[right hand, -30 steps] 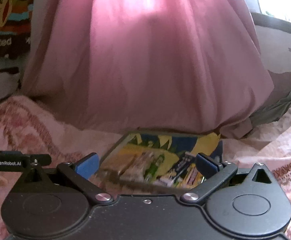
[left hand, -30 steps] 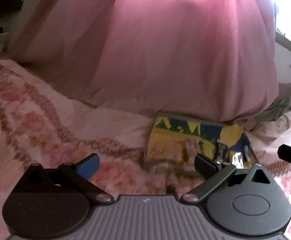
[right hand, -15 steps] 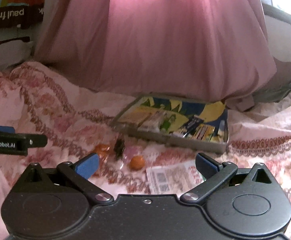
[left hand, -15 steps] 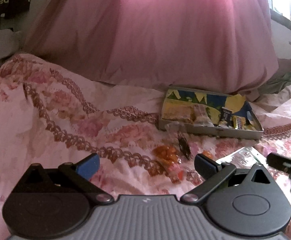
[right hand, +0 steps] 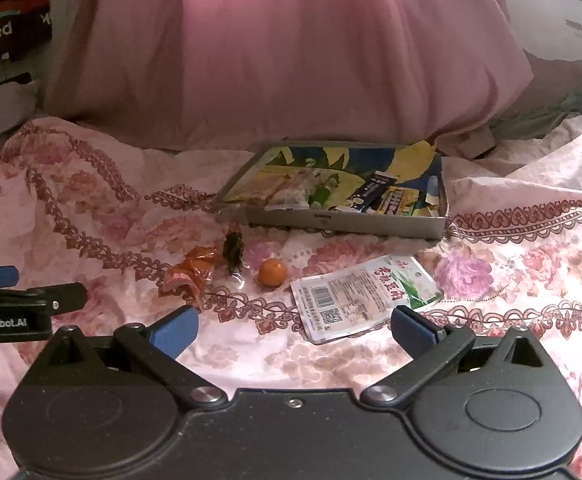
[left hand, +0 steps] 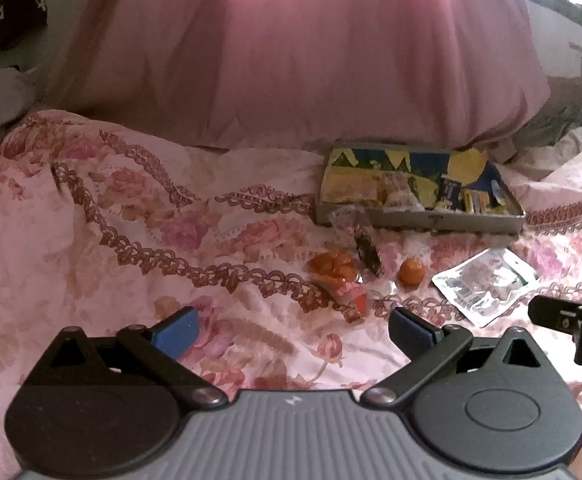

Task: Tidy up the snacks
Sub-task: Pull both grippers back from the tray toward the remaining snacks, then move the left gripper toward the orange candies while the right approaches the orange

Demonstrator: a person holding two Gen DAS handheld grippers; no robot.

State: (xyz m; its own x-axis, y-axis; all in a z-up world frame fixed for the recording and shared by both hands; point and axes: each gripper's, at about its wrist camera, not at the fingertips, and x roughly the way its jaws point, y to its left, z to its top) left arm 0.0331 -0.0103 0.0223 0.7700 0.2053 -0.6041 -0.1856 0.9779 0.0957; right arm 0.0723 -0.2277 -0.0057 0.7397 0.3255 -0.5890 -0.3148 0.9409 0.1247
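- Left gripper [left hand: 291, 330] is seen with jaws spread wide, nothing held between them; it is held above the floral bedspread [left hand: 111, 240].
- Right gripper [right hand: 293, 330] is likewise spread wide and empty, held over the same bedspread [right hand: 511, 280].
- Loose snacks are laid on the bedspread ahead of both grippers, none touched by either.
- An orange wrapped snack [left hand: 337, 270] is found ahead of the left gripper, slightly right of its centre line; in the right view the same item [right hand: 193, 270] is placed ahead of the left fingertip.
- A dark small packet [left hand: 367, 254] is seen just beyond it, tilted; in the right view [right hand: 233, 252] it sits between the orange wrapped snack and the tray.
- A round orange candy [left hand: 411, 272] is set right of the dark small packet; in the right view [right hand: 271, 272] it is near centre.
- A white-green flat pouch [right hand: 367, 294] is laid closest to the right gripper, its near edge just ahead of the right fingertip; in the left view [left hand: 485, 284] it is off to the right.
- A shallow tray [right hand: 343, 222] with several packets inside is placed farthest back, against a pink curtain [right hand: 291, 48]; also visible in the left view [left hand: 419, 222].
- Contents of the tray cannot be read clearly.
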